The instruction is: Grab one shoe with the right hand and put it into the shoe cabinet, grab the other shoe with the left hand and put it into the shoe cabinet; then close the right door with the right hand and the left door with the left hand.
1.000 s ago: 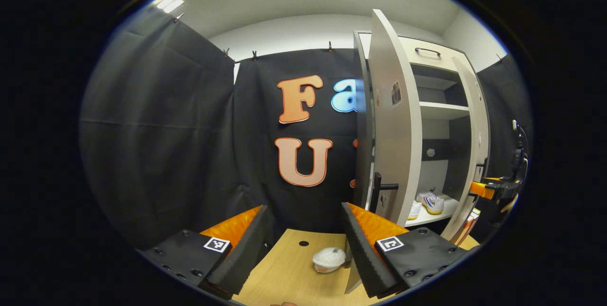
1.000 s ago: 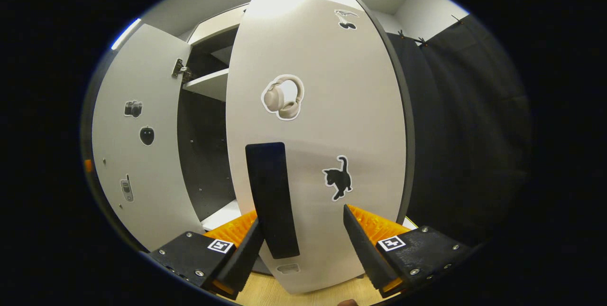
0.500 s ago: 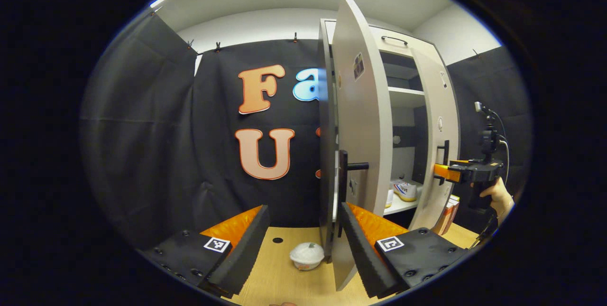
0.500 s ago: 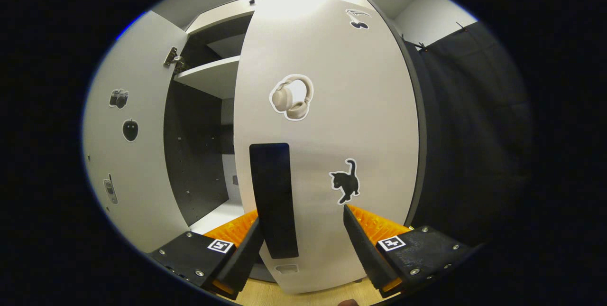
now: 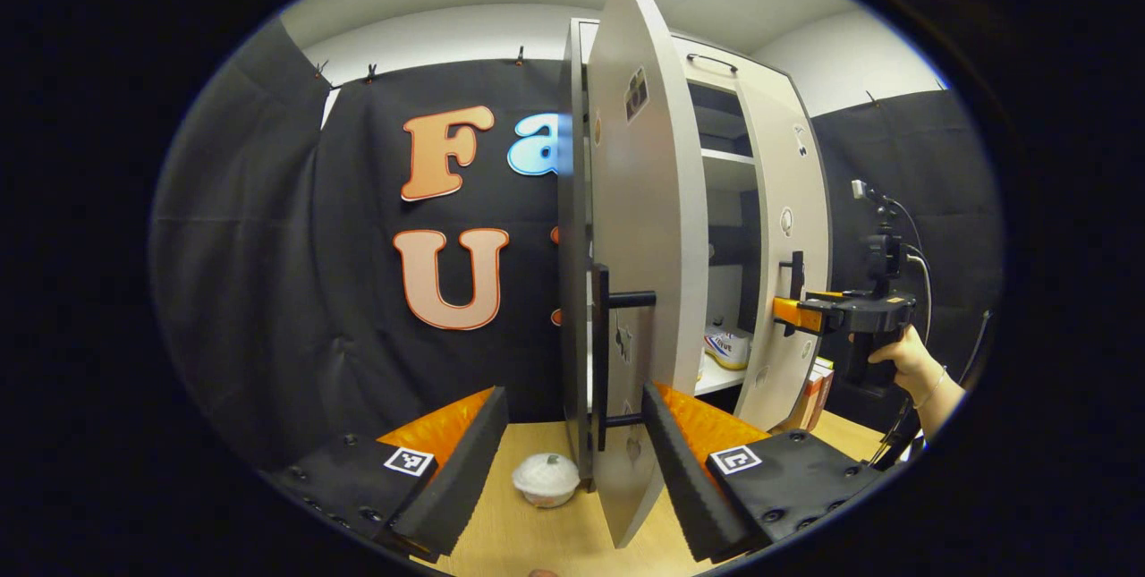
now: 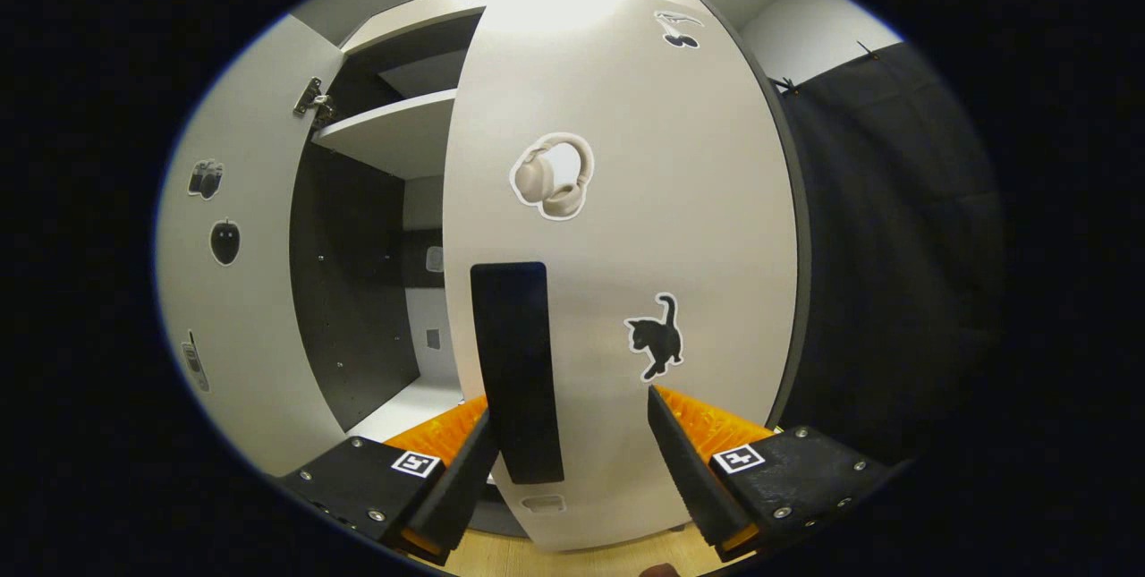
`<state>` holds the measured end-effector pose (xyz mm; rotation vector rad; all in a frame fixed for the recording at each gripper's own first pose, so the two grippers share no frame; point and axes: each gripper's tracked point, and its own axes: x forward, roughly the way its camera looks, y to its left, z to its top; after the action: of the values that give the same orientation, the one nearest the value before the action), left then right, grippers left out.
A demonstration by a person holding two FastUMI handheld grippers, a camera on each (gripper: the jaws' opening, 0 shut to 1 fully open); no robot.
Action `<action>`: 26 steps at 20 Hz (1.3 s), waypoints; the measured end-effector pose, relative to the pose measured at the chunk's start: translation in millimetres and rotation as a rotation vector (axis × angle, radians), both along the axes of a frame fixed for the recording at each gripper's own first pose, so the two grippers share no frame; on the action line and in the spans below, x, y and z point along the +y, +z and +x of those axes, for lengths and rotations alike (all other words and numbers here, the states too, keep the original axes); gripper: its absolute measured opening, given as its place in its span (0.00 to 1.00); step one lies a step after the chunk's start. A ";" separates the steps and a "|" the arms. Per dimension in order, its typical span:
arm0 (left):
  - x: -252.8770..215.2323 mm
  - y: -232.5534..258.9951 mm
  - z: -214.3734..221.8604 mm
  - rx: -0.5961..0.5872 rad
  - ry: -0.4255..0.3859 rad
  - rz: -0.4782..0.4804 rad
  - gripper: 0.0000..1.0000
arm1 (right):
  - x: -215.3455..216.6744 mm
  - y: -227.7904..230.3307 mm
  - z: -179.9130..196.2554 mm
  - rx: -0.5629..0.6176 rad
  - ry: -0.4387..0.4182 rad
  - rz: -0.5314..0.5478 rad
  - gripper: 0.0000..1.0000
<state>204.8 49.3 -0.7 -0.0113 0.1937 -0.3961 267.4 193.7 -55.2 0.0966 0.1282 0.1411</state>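
A white shoe (image 5: 727,347) with coloured stripes sits on the bottom shelf (image 5: 716,377) inside the shoe cabinet (image 5: 716,85), seen through the gap between the two doors in the left gripper view. A second shoe cannot be made out from here (the left door hides most of that shelf).

The left door (image 5: 648,246) stands well open, edge-on to the left gripper's camera, with its black bar handle (image 5: 601,353) just ahead. The left gripper (image 5: 572,434) hangs in front of that door with its fingers spread apart and nothing between them; the handle and the door's edge lie in the line of the gap, but whether either finger touches them I cannot tell.

The right door (image 6: 617,246) is partly swung in, though a dark opening remains at its left, where an upper shelf (image 6: 394,130) and the cabinet's dark inner wall show. Its black handle (image 6: 517,371) runs down between the spread fingers of the right gripper (image 6: 568,447), close beside the left-hand finger (image 6: 456,487); the fingers are not clenched on it. Headphone (image 6: 553,176) and cat (image 6: 657,347) stickers mark this door's face. In the left gripper view, the right gripper (image 5: 787,313) is held by a hand (image 5: 903,360) against that door.

On the wooden worktop (image 5: 537,532) a small white bowl-like thing (image 5: 547,479) sits near the foot of the left door.
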 end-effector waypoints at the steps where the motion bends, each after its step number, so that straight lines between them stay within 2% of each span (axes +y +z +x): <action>1: -0.1 -0.5 0.0 -0.003 -0.004 -0.004 0.95 | 0.9 2.4 -4.0 -0.004 -0.001 0.000 0.95; 5: -11.9 -6.6 -0.6 0.050 -0.045 -0.097 0.94 | -8.2 24.1 -27.9 -0.059 -0.017 -0.002 0.95; 8: -29.3 -3.2 -4.6 0.035 -0.088 -0.087 0.98 | -25.2 50.0 -52.4 -0.117 -0.042 -0.036 0.95; 9: -40.6 -2.2 -5.9 0.034 -0.109 -0.087 0.95 | -30.3 55.5 -58.5 -0.128 -0.047 -0.042 0.95; 13: -83.8 -3.5 -0.7 0.042 -0.178 -0.115 0.95 | -59.8 67.0 -83.9 -0.150 -0.078 -0.051 0.92; 15: -94.7 -5.8 5.5 0.043 -0.166 -0.112 0.94 | -78.7 70.6 -92.9 -0.161 -0.098 -0.052 0.95; 19: -116.8 -8.6 13.5 0.054 -0.164 -0.130 0.95 | -114.1 76.0 -101.8 -0.166 -0.121 -0.049 0.94; 20: -125.0 -9.0 14.0 0.055 -0.175 -0.134 0.98 | -122.9 76.4 -101.7 -0.168 -0.128 -0.053 0.94; 22: -143.4 -14.0 14.8 0.062 -0.187 -0.141 0.95 | -137.4 76.3 -102.8 -0.166 -0.140 -0.052 0.95; 26: -174.8 -24.1 30.3 0.087 -0.174 -0.159 0.97 | -168.3 72.9 -103.3 -0.162 -0.169 -0.050 0.95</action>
<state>235.1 -125.5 -24.8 -0.1690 0.2500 -0.5841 164.1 25.3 17.6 0.0457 -0.0379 -0.0231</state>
